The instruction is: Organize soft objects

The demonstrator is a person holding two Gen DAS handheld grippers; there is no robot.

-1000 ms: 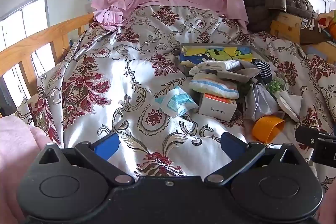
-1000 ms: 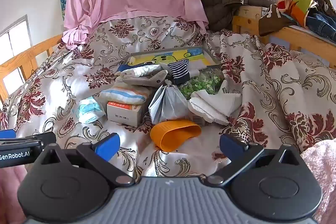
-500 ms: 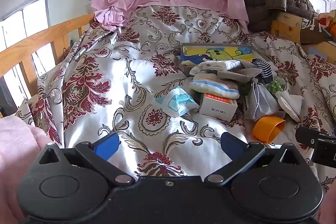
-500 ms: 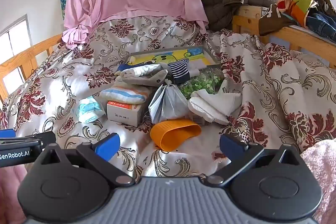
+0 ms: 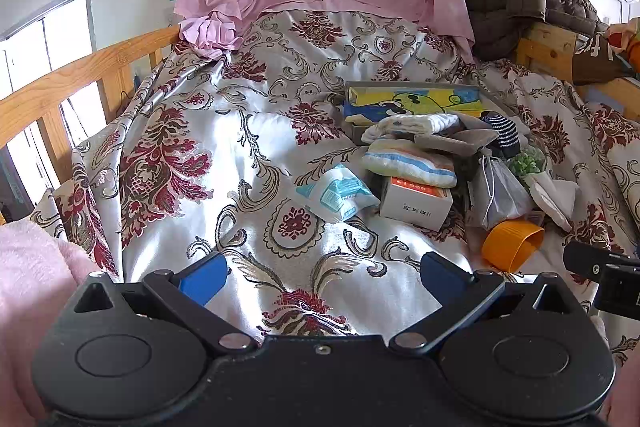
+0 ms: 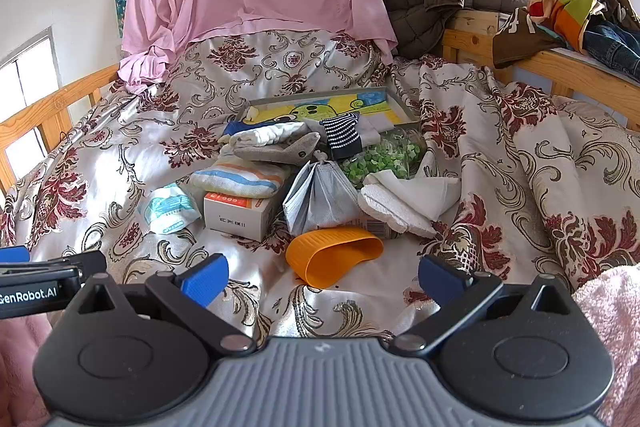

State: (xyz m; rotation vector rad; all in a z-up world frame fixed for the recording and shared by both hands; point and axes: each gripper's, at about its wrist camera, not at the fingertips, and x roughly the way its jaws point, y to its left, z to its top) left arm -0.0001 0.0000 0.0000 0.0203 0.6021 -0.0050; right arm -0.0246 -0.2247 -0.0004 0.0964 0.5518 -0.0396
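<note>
Nothing moved since before. Your left gripper and right gripper both wide, empty. Pile at 12 untouched.

Towel on box; cup right of box.

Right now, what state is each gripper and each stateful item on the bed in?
Left gripper: jaws open, empty.
Right gripper: jaws open, empty.
Orange cup: tipped on its side.
Tray: holds a cartoon cloth.
Striped towel: folded, atop the carton.
</note>
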